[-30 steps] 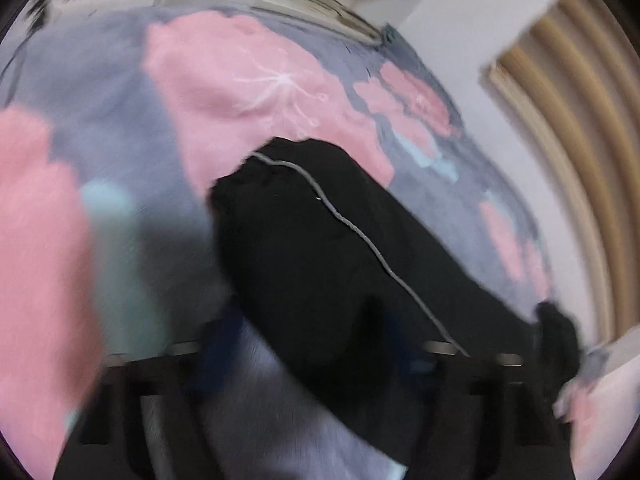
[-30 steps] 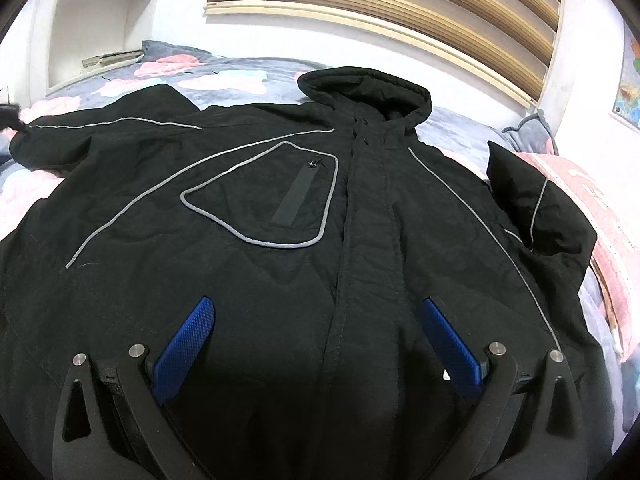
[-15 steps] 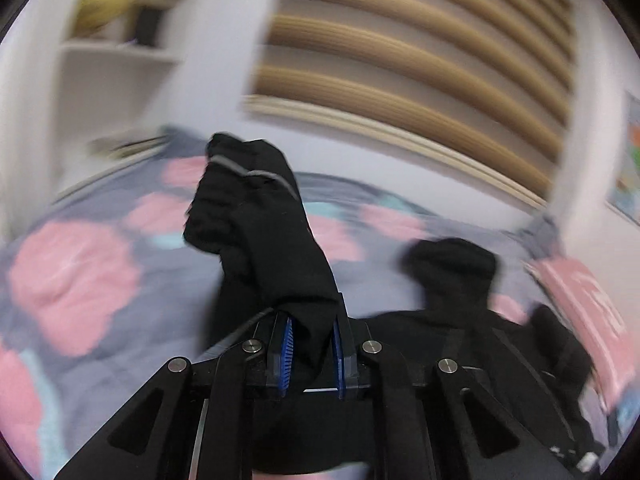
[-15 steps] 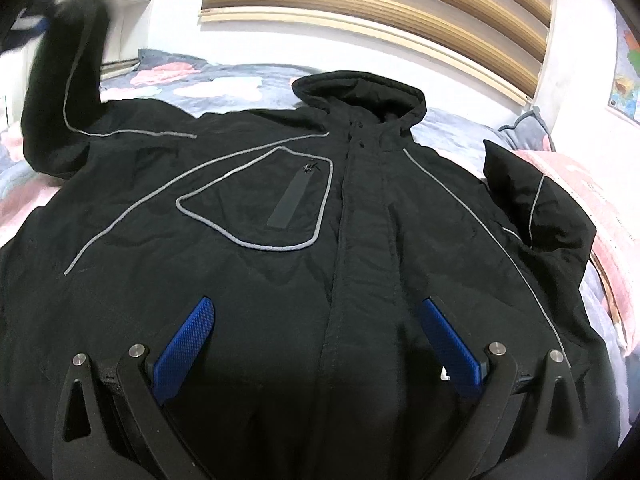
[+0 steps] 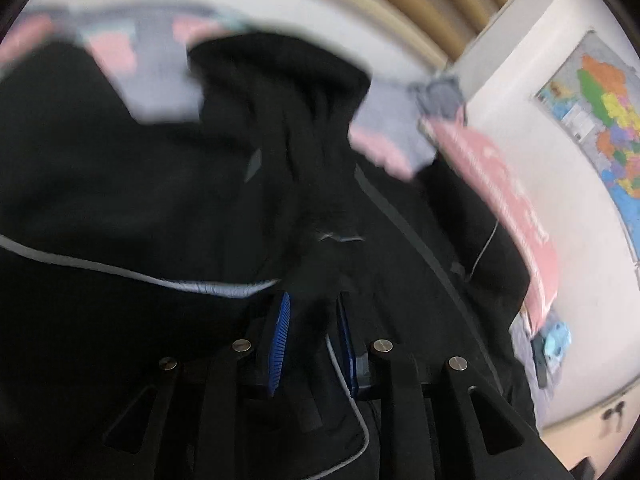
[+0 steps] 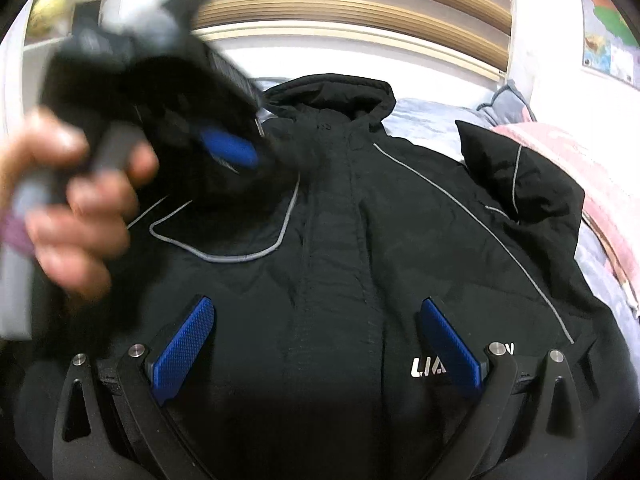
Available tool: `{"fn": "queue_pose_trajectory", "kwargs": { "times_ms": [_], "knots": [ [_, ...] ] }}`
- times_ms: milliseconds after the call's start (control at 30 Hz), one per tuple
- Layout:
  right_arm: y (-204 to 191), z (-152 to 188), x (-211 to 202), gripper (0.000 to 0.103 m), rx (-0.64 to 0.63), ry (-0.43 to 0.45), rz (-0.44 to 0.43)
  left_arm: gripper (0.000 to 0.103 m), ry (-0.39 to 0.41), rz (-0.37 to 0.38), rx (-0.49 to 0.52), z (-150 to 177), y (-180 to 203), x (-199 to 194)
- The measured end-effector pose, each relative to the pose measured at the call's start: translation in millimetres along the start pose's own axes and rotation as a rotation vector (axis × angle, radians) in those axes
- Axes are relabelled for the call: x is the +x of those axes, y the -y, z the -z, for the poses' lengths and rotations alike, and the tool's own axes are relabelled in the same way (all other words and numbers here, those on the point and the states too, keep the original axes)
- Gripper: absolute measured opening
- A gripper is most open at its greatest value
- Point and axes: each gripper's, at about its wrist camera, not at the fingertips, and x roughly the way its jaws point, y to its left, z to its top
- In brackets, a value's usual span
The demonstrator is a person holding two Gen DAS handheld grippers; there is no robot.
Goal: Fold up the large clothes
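Left gripper [image 5: 312, 300] jaws narrow, opening around black jacket [image 6: 340, 260] sleeve; right gripper [image 6: 316, 312] jaws wide, empty.

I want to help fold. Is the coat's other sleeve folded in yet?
Not yet. That sleeve still sticks out beside the coat, bunched on the bed.

Both fisheye views look forward and downward along a hand-held gripper's fingers, close over the black jacket [image 6: 340, 240] on the bed [image 6: 432, 110]. The right view faces the hood at 12 o'clock; the left view, blurred, tilts toward 1 o'clock. Both share hood, slatted headboard [image 6: 352, 12] and wall map [image 5: 604, 120].
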Motion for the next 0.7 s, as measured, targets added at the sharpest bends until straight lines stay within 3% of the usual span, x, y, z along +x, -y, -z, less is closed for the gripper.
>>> {"fn": "queue_pose_trajectory", "kwargs": {
  "times_ms": [100,233,267,300,367,400,467,633,667,700],
  "knots": [
    [3,0,0,0.103,0.021,-0.002,-0.009,0.025,-0.011,-0.009,0.010,8,7,11],
    [7,0,2,0.103,0.046,-0.016,-0.023,0.028,0.027,0.004,0.077,10,30,-27],
    [8,0,2,0.103,0.051,-0.022,-0.026,0.039,0.054,-0.026,0.118,8,39,-41],
    [9,-1,3,0.103,0.055,-0.025,-0.028,0.058,0.082,-0.068,0.154,9,49,-46],
    [9,-1,3,0.103,0.059,-0.026,-0.027,0.077,0.145,-0.155,0.228,9,66,-60],
    [9,-1,3,0.103,0.057,-0.026,-0.026,0.079,0.161,-0.184,0.258,8,73,-60],
    [9,-1,2,0.103,0.056,-0.024,-0.025,0.079,0.133,-0.209,0.292,5,76,-53],
    [21,-3,-11,0.103,0.104,0.004,-0.023,0.078,-0.070,-0.298,0.245,-4,71,19],
    [25,-4,-16,0.103,0.113,0.003,-0.024,0.071,-0.078,-0.334,0.254,-3,70,30],
    [30,-4,-22,0.103,0.119,-0.002,-0.019,0.047,-0.080,-0.368,0.273,-4,71,38]
  ]
}}
